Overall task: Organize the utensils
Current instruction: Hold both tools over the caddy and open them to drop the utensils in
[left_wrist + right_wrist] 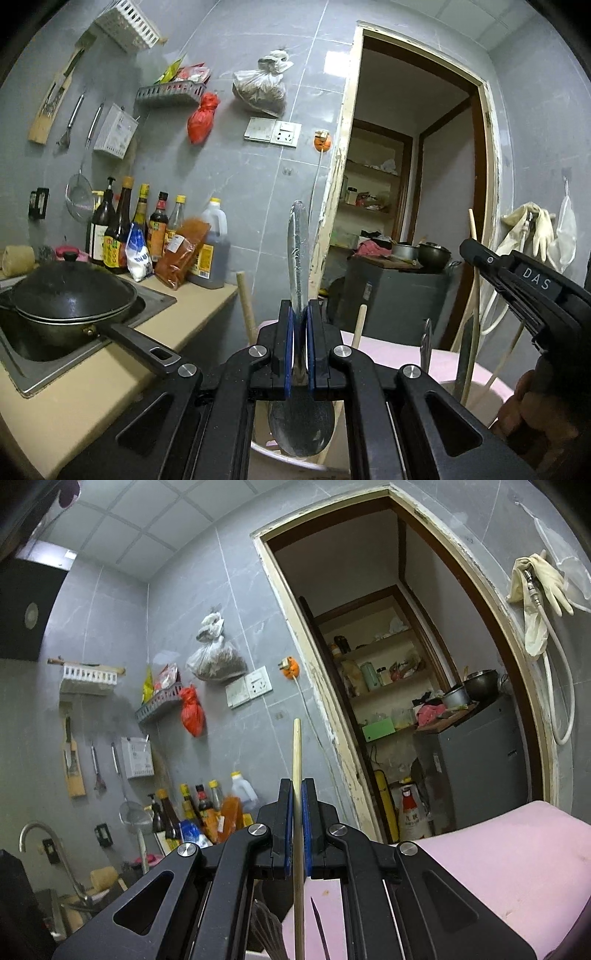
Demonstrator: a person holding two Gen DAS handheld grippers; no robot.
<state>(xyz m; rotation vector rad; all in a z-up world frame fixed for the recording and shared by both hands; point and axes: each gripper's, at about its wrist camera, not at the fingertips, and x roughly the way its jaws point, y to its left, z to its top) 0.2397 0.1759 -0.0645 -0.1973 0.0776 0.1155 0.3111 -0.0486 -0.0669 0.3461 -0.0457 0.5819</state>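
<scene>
Left gripper [299, 314] closed on the neck of a metal spoon [300, 258], blue pads pressed against both sides; the handle points up and the bowl hangs below the jaws, above a pink container [391, 354] that holds other upright utensils, including wooden handles and a knife. Right gripper [297, 794] closed on a single wooden chopstick [297, 760], held upright between its pads, with a pink surface just to its right. In the left wrist view the right gripper appears at the right edge. A lidded wok [70, 291] sits in the recessed stove of the counter [207, 299], beside sauce bottles [118, 236].
</scene>
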